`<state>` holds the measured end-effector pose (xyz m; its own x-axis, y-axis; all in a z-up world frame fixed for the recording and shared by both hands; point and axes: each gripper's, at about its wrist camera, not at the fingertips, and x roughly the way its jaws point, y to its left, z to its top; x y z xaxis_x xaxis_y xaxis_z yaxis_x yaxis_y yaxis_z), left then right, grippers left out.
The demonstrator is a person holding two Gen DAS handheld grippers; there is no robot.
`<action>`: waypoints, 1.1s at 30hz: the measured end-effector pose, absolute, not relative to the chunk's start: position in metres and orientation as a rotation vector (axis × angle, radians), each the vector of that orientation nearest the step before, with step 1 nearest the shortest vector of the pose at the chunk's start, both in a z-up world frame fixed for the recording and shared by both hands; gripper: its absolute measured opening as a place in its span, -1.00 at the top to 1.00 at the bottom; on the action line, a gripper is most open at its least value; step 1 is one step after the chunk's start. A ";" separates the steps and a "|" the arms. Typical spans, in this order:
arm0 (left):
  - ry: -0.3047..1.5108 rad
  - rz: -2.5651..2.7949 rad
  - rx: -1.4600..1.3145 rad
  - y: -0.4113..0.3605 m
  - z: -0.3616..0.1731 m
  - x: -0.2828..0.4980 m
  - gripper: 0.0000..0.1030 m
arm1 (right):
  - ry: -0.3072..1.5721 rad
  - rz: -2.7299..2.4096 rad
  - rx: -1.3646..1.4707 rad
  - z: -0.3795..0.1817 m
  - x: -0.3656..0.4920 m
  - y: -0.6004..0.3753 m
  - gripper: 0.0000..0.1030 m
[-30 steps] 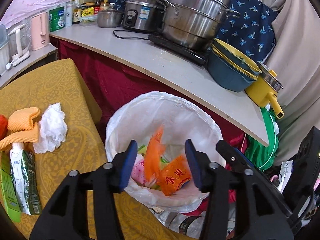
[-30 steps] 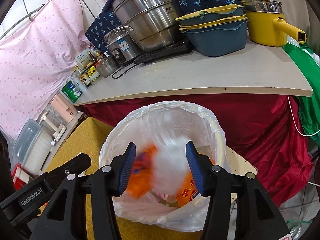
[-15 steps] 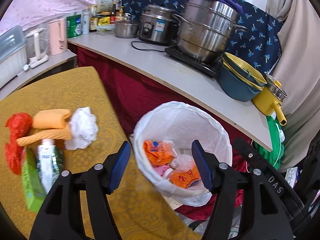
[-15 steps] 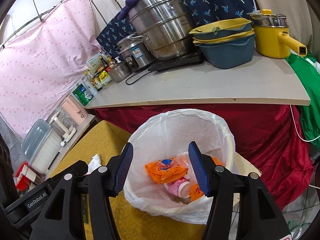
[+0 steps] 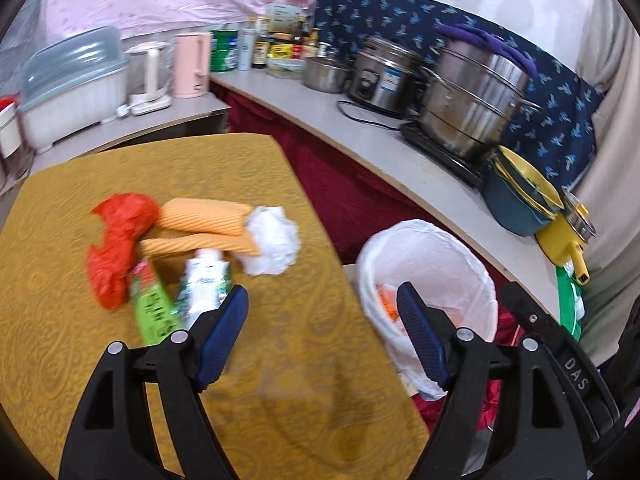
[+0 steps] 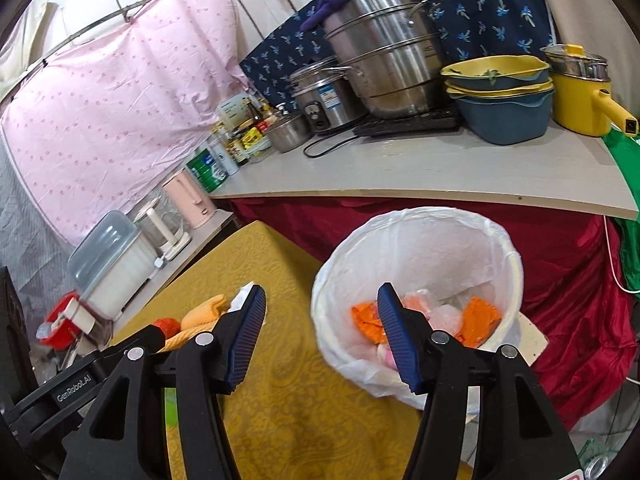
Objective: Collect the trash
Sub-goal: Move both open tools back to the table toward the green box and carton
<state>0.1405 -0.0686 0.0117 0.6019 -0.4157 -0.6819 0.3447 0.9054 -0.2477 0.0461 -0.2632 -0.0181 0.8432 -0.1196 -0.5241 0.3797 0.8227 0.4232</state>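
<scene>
A white-lined trash bin (image 5: 428, 248) (image 6: 416, 232) stands beside the yellow table (image 5: 280, 360) and holds orange wrappers (image 6: 366, 320) and clear plastic. On the table lie a red plastic bag (image 5: 116, 236), an orange cloth (image 5: 204, 224), a crumpled white tissue (image 5: 272, 240), a green carton (image 5: 154, 308) and a white-green carton (image 5: 204, 284). My left gripper (image 5: 322, 338) is open and empty above the table edge, right of the trash pile. My right gripper (image 6: 320, 332) is open and empty, above the gap between table and bin.
A grey counter (image 5: 360, 128) (image 6: 420, 172) behind the bin carries steel pots (image 5: 472, 104), a rice cooker (image 5: 380, 76), stacked blue-yellow bowls (image 6: 500, 92), a yellow pot (image 6: 580, 88), bottles and a pink kettle (image 5: 192, 64). Red cloth hangs below it.
Both grippers have pulled up and back from the bin, and the left has swung left over the table. The orange wrapper and clear plastic that were falling now lie in the bin.
</scene>
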 end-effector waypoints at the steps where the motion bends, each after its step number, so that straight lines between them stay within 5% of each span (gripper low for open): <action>1: 0.816 -0.429 -0.104 -0.061 0.011 0.141 -0.41 | 0.507 -0.268 0.539 -0.018 0.047 -0.257 -0.10; 12: 0.883 -0.310 -0.203 -0.002 -0.006 0.143 -0.69 | 0.554 -0.171 0.484 -0.017 0.057 -0.201 -0.10; 33: 1.079 -0.173 -0.340 0.028 -0.086 0.187 -0.61 | 0.651 -0.132 0.459 -0.045 0.077 -0.173 -0.10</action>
<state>0.1874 0.0283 -0.0856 0.4651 -0.3021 -0.8321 -0.0266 0.9348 -0.3542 0.0772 -0.1732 -0.0452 0.7913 0.0235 -0.6110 0.2595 0.8919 0.3703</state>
